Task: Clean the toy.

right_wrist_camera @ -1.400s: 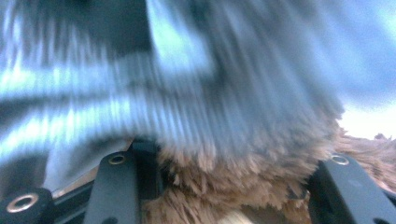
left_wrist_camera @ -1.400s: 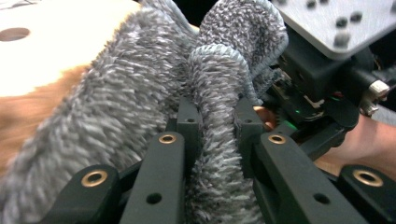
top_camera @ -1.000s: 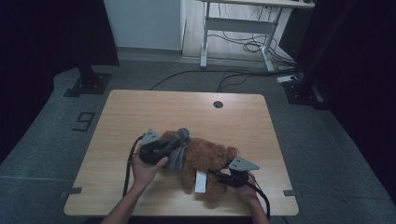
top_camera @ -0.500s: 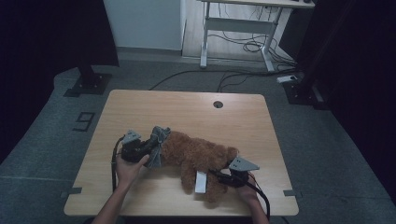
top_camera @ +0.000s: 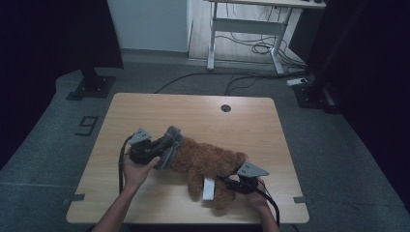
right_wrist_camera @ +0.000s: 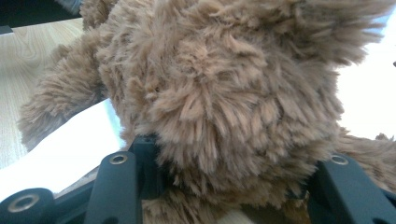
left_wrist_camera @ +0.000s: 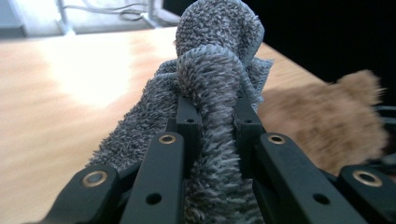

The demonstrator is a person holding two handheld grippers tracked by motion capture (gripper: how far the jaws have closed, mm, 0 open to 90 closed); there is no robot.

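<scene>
The left gripper, clamped on the grey towel, pulled it left off the teddy bear, probably undressing it, while the right gripper gripped a leg.

A light wooden tabletop with rounded corners and a small round hole near its far edge carries the things. A brown plush bear lies on its side across the near half, a white tag at its near side. A grey towel rests against the bear's left end.
</scene>
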